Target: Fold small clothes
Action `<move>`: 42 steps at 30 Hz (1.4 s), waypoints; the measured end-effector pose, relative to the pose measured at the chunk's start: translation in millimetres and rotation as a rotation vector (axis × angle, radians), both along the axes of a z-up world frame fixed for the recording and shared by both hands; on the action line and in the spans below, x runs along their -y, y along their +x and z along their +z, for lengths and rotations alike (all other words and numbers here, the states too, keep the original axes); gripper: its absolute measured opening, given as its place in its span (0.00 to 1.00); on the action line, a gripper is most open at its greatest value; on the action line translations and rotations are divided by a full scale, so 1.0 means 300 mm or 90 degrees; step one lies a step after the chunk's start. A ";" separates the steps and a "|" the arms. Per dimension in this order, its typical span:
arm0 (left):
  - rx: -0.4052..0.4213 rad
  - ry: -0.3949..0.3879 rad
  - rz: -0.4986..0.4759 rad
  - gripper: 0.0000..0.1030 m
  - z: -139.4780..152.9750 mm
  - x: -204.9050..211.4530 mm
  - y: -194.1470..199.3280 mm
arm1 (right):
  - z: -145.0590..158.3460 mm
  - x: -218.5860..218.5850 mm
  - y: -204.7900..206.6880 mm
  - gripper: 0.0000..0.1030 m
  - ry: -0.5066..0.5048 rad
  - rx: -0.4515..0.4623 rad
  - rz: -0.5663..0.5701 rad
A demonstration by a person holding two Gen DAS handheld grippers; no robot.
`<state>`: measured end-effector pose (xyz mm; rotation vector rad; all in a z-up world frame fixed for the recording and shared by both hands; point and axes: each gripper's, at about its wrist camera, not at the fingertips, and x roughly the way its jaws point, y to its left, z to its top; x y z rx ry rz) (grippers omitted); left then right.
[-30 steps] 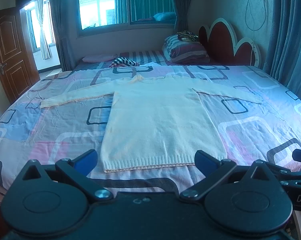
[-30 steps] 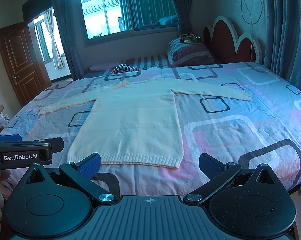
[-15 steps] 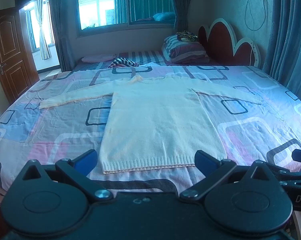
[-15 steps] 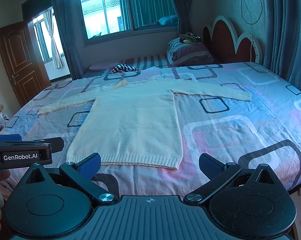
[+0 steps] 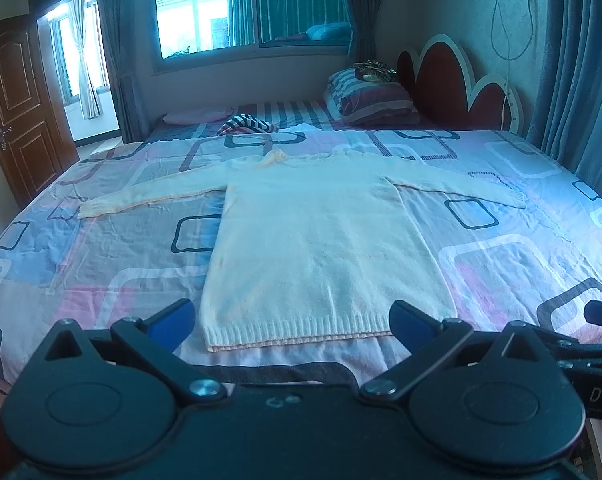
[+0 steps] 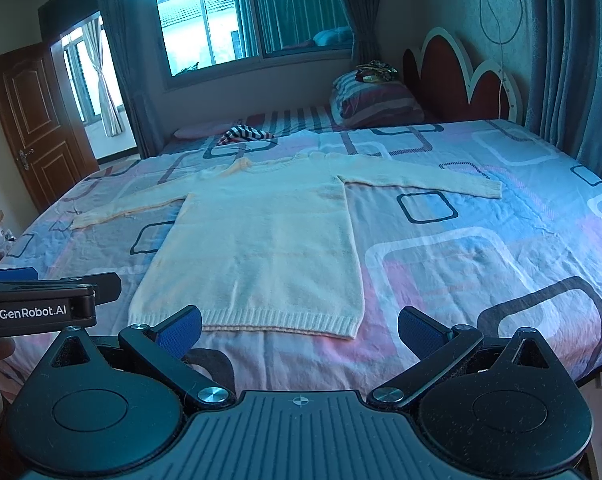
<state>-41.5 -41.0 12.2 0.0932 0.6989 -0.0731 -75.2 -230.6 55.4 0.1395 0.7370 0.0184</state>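
Note:
A cream knitted sweater [image 5: 321, 236] [image 6: 257, 240] lies flat on the bed with both sleeves spread out sideways and its ribbed hem nearest me. My left gripper [image 5: 291, 320] hovers open just short of the hem, nothing between its blue pads. Further right, my right gripper [image 6: 299, 326] is open too, near the hem's right corner, holding nothing. The left gripper's body [image 6: 41, 304] shows at the left edge of the right wrist view, with a hand below it.
The bed carries a patterned sheet [image 5: 521, 248] with squares. A striped garment [image 5: 245, 125] and a pink pillow lie at the far side, a striped pillow [image 5: 371, 96] by the red headboard [image 5: 461, 84]. A wooden door [image 5: 17, 108] stands at left.
Both views have crept slightly forward and to the right over the bed. The sweater has not moved and both grippers stay open.

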 end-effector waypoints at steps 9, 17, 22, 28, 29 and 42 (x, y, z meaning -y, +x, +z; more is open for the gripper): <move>-0.016 0.000 0.003 0.99 -0.016 -0.020 0.087 | -0.027 0.004 0.072 1.00 -0.002 -0.013 -0.011; -0.029 0.000 0.000 1.00 -0.044 -0.060 0.211 | -0.062 -0.008 0.184 1.00 -0.010 -0.028 -0.026; -0.037 0.001 -0.005 1.00 -0.062 -0.093 0.324 | -0.086 -0.024 0.283 1.00 -0.013 -0.040 -0.043; -0.048 0.005 -0.013 1.00 -0.085 -0.144 0.468 | -0.114 -0.045 0.412 1.00 -0.019 -0.055 -0.077; -0.050 0.005 -0.014 1.00 -0.088 -0.154 0.492 | -0.118 -0.048 0.433 1.00 -0.022 -0.057 -0.083; -0.055 -0.002 -0.017 1.00 -0.121 -0.205 0.763 | -0.177 -0.018 0.671 1.00 -0.051 -0.075 -0.151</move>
